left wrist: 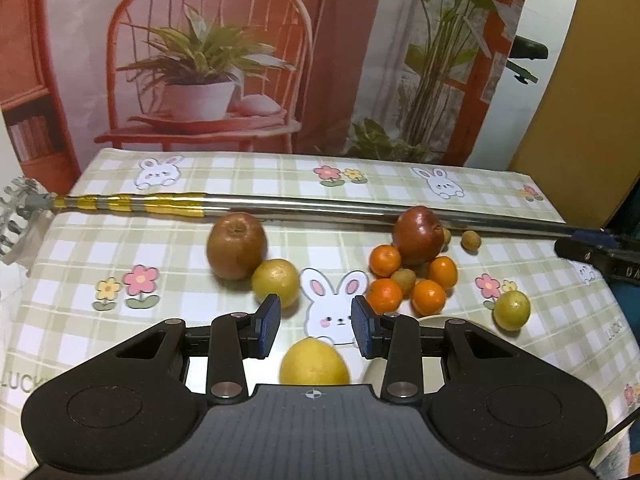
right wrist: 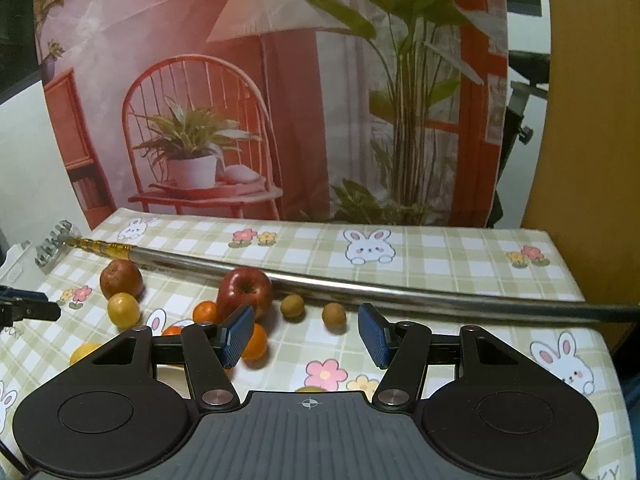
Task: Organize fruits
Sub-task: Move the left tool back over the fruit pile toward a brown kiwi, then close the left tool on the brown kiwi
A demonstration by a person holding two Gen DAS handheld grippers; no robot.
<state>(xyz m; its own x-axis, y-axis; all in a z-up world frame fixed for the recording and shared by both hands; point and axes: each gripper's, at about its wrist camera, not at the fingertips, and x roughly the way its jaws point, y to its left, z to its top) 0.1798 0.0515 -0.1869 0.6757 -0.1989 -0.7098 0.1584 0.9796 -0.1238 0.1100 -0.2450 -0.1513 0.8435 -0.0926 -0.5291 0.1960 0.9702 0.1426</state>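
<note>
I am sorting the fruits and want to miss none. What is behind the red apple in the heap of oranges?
Behind the red apple runs the long metal pole. One small brown fruit lies at the apple's side. Whatever the apple itself covers cannot be seen.

Two red apples (left wrist: 236,250) (left wrist: 418,234) lay apart on the cloth, a yellow citrus (left wrist: 276,283) touching the left one, while small oranges (left wrist: 406,280) clustered against the right one with brown longans (left wrist: 471,240) beside, and another yellow fruit (left wrist: 314,364) nearest.
</note>
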